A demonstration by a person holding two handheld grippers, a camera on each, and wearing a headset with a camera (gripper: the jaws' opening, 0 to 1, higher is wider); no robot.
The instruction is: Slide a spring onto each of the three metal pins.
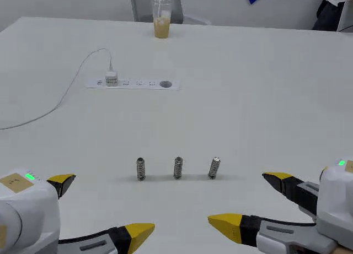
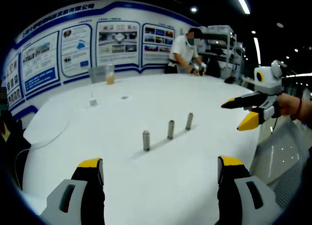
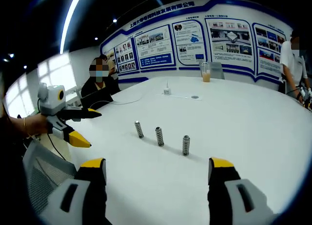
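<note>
Three upright metal pins stand in a row on the white table, each with a coiled spring around it: the left pin, the middle pin and the right pin, which leans slightly. They show again as pins in the left gripper view and pins in the right gripper view. My left gripper is open at the lower left, short of the row, holding nothing. My right gripper is open at the lower right, holding nothing.
A white power strip with a plugged charger and cable lies farther back. A plastic cup with a drink stands at the far edge. A seated person and a standing person are beyond the table.
</note>
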